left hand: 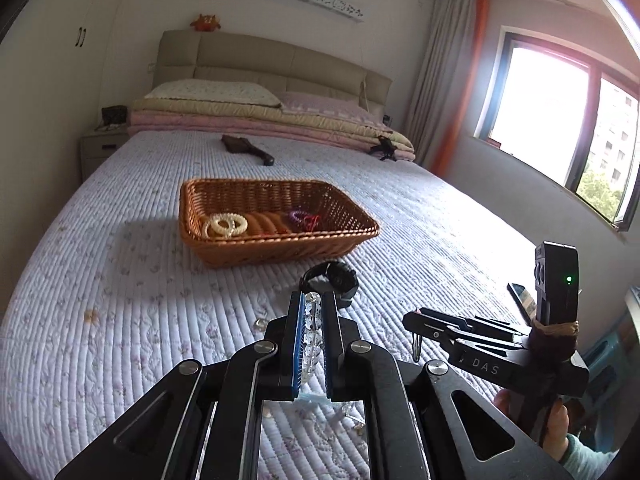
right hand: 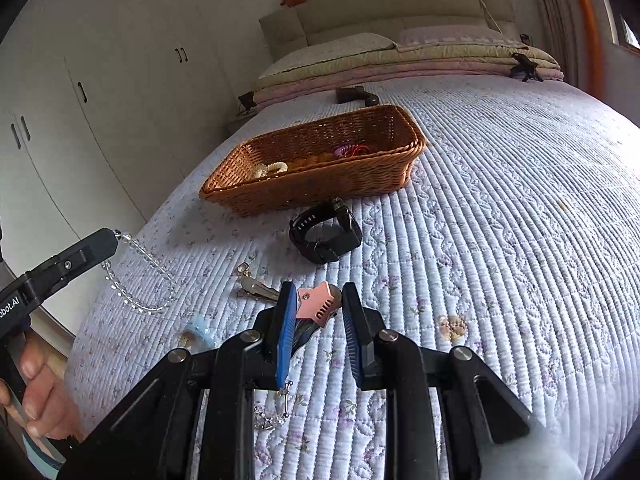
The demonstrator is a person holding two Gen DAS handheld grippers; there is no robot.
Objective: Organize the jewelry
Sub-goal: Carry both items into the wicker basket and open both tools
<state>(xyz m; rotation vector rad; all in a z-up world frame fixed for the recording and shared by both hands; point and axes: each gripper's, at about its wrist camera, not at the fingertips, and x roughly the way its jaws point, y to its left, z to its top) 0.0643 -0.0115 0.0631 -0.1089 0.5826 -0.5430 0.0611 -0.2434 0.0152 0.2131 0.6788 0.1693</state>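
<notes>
While the left hand-held gripper (left hand: 313, 344), pressed together, pinches a clear bead bracelet (right hand: 138, 276) above the bed (right hand: 500, 208), the right hand-held gripper (right hand: 318, 320), lettered "DAS", pinches a pink clip (right hand: 318, 305); beyond lie a black watch (right hand: 326, 236) and a wicker basket (left hand: 276, 254) of bracelets.

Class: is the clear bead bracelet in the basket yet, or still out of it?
Out. The clear bead bracelet hangs from the shut left tool, above the bedspread and short of the wicker basket.

One wicker basket (left hand: 280, 236), one black watch (right hand: 326, 236), one clear-bead bracelet (right hand: 140, 276).
</notes>
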